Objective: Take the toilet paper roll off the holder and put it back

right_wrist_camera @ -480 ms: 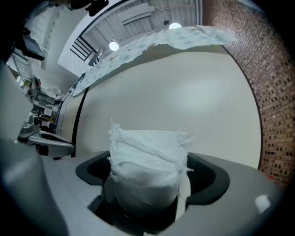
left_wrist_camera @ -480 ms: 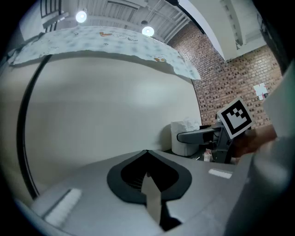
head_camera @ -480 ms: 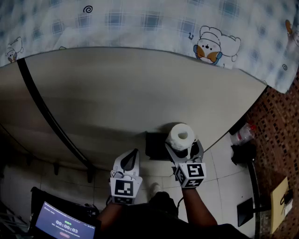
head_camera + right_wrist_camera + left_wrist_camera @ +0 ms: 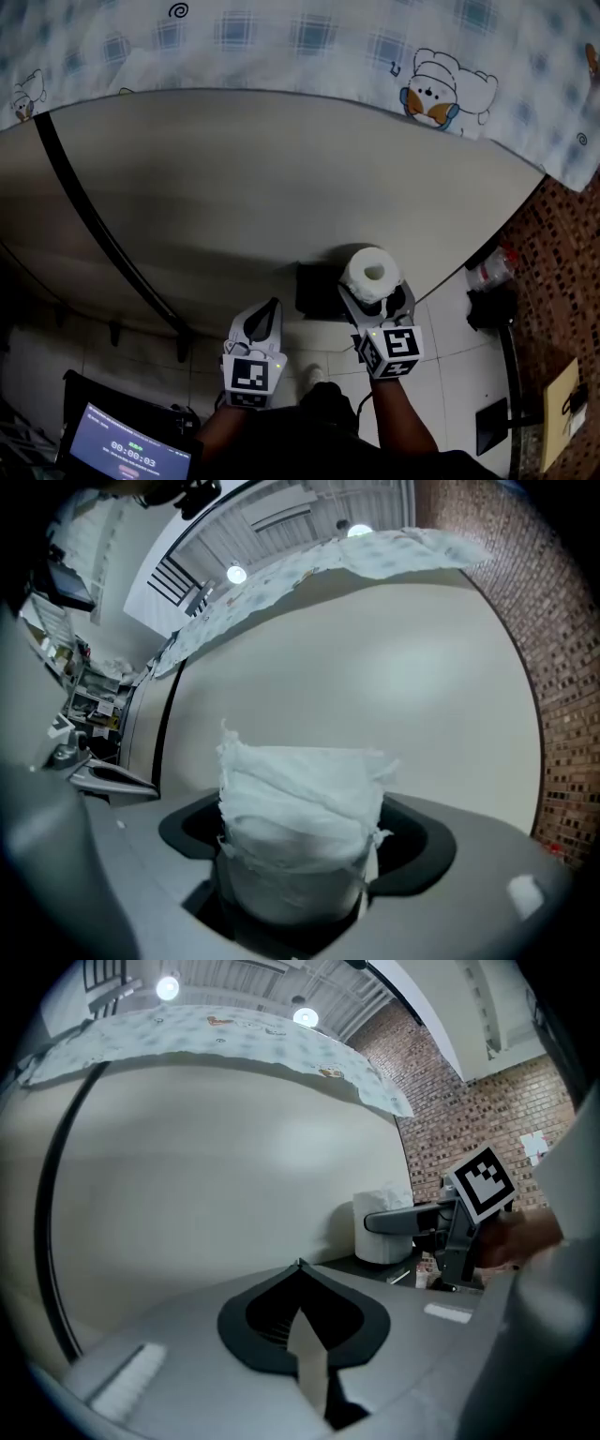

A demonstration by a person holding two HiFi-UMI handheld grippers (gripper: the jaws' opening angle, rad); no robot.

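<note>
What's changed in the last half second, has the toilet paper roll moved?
Nothing visible, beyond a slight shift of the head view. The toilet paper roll stands on the black holder as before, between the jaws of the right gripper; whether they press on it I cannot tell. The left gripper stays shut and empty.

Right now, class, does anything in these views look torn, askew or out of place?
Yes: the toilet paper roll in the jaws of the right hand-held gripper has a ragged outer wrap, with torn edges sticking out at its top and sides.
</note>
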